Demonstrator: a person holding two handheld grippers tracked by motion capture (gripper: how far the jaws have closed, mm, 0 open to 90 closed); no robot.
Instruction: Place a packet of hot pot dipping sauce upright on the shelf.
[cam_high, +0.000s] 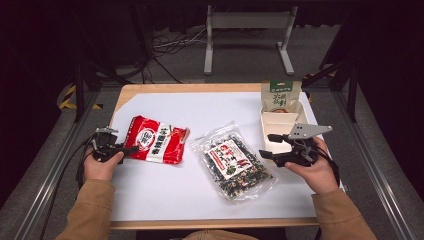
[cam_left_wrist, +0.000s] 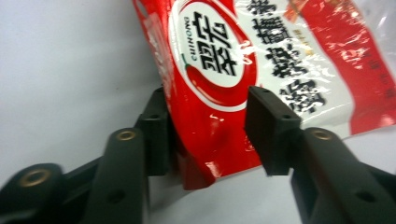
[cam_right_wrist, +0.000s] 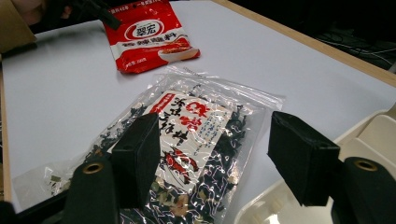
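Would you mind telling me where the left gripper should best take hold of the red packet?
Probably at its near left corner. The red packet lies flat on the table, so the thin sealed edge is easiest to pinch. Come in low from the left, where the left gripper already straddles that corner.

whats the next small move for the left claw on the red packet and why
Probably finish closing. The left claw already straddles the near end of the red packet, one pad at its edge, the other apparently not yet pressing on its face. Once pinched, it could be lifted off the table.

red sauce packet (cam_high: 156, 139) lies flat on white table, left side.
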